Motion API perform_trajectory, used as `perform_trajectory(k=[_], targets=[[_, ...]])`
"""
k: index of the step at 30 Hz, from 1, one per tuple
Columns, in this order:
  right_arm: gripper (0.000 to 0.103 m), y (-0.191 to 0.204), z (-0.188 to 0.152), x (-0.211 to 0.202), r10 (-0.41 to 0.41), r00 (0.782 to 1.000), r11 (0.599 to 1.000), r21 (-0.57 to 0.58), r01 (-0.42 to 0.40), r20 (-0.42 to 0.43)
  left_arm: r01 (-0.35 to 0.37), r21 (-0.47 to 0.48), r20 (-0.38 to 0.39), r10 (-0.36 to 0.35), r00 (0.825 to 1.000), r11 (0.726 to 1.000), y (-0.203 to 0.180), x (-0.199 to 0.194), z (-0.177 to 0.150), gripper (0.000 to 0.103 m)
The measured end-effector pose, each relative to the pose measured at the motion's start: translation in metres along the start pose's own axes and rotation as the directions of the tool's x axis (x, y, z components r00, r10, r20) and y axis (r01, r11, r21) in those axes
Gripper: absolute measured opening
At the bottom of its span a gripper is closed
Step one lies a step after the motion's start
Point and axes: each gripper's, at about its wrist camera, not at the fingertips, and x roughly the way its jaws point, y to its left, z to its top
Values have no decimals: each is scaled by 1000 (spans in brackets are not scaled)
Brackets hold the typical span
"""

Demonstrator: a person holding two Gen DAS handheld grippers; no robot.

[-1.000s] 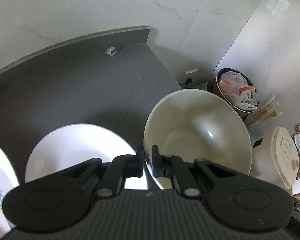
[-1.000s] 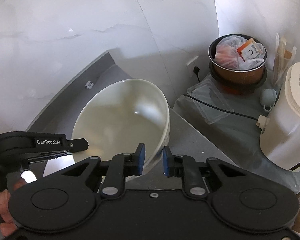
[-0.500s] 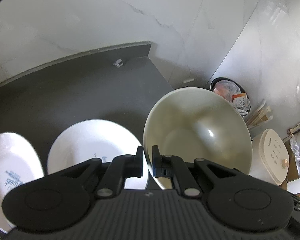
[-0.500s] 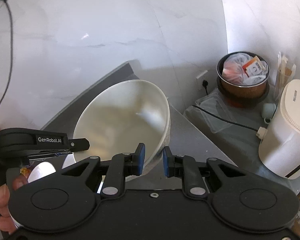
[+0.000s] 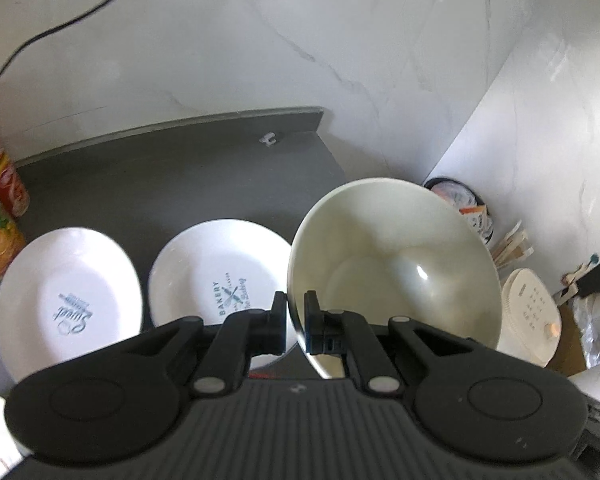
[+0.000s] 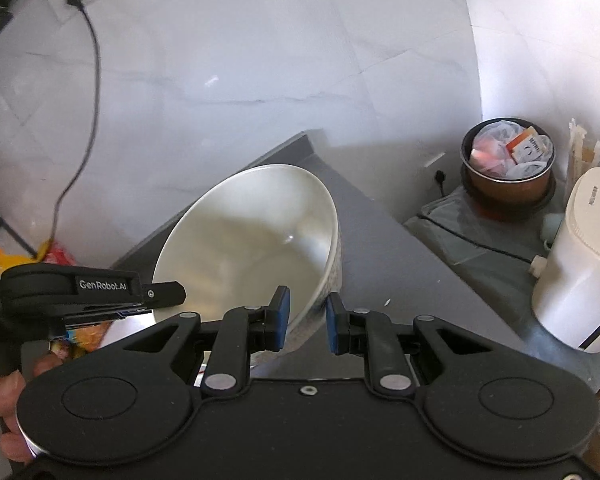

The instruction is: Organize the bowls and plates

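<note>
Left gripper (image 5: 295, 322): its two black fingers pinch the near rim of the cream bowl (image 5: 396, 264), one finger outside the wall, one inside; from the right wrist view this gripper (image 6: 168, 294) reaches the bowl's left rim edge-on, so the pinch is not readable there
Right gripper (image 6: 306, 320): blue-padded fingers parted with a gap between them; the left pad sits just beside the bowl's near outer wall, the right pad is clear of it; whether the left pad touches cannot be told
Cream bowl (image 6: 252, 240): large and deep, empty, tilted so its opening faces the cameras; a patterned outer wall shows at its right edge; held over the right end of the dark countertop (image 5: 160, 176)
Bakery plate (image 5: 220, 272): white, printed "BAKERY", flat on the countertop just left of the bowl
Second plate (image 5: 66, 300): white with blue script, left of the bakery plate, close to it with a narrow gap
Snack cans (image 5: 0, 192): red and orange tubes at the countertop's far left edge
Hand (image 6: 4, 396): bare fingers wrapped around the left gripper's handle
Waste bin (image 6: 508, 168): brown, filled with bags and wrappers, on the floor right of the countertop
White appliance (image 6: 576, 264): stands right of the bin, nearer the camera
Cable (image 6: 88, 92): black, plugged into a wall socket above the countertop and hanging down the marble wall
</note>
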Motion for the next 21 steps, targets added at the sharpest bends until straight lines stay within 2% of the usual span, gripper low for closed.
perform_trajectory(k=[9, 21], targets=[[19, 19, -16, -29, 53, 999, 998, -44, -53, 6, -17, -31, 38, 18, 999, 999, 15, -36, -22, 6], [20, 35, -48, -37, 79, 996, 992, -93, -82, -44, -63, -83, 9, 64, 998, 995, 38, -48, -59, 6]])
